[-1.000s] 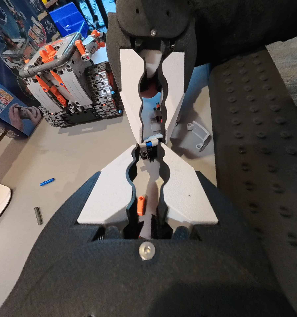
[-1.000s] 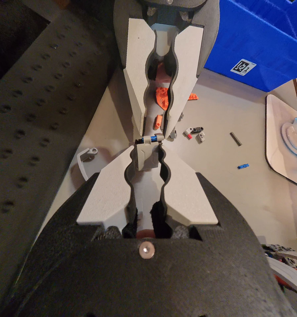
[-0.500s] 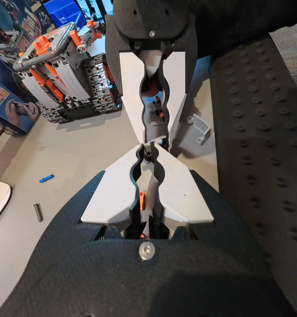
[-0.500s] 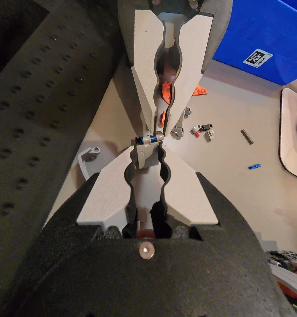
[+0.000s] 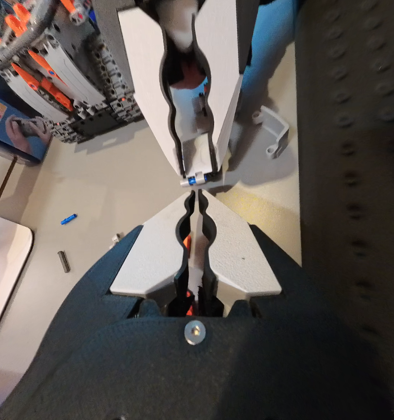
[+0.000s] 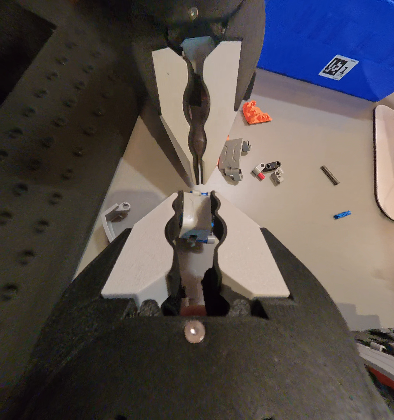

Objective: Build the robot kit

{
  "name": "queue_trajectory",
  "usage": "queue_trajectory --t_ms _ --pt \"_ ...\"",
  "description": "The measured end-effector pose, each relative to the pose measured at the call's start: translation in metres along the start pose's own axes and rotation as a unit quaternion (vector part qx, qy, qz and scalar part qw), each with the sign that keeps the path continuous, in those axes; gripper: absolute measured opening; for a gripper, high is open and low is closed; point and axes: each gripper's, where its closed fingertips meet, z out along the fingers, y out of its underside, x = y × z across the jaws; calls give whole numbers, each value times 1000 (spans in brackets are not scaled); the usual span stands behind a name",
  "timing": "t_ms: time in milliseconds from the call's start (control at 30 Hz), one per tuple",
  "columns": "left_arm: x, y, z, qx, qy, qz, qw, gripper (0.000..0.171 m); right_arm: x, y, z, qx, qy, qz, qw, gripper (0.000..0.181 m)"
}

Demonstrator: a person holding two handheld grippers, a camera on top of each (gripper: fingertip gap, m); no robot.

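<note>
Beige worktop [image 6: 305, 250] strewn with small parts; right gripper [image 6: 196, 193] fingers clamp a light, rigid grey panel piece [image 6: 197, 218] by its sides, left gripper [image 5: 196, 193] fingers nearly closed, empty, facing it

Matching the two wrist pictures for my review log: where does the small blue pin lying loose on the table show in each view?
Left wrist view: blue pin lies at left of centre, left of the left tool, above a dark rod.
Right wrist view: the pin lies at right of centre, below the dark rod.
Shared landmark: the curved grey piece beside the dark studded mat.
</note>
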Motion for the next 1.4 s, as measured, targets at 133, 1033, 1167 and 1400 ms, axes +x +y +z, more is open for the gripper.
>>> queue_trajectory --t_ms 133,1033,1167,1400 --pt "-5 -6 -7 24 3 -23 999 0 1 2 -2 -3 1 0 1000 14" --pt "-6 -27 26 7 -10 -3 1000 40 2 30 -17 -62 -8 91 994 53" --pt "-11 -28 23 10 -21 -1 1000 40 6 32 -26 -55 4 113 992 57" --pt "-10 -29 27 4 -23 16 1000 41 -4 35 -19 -59 -8 107 993 48"
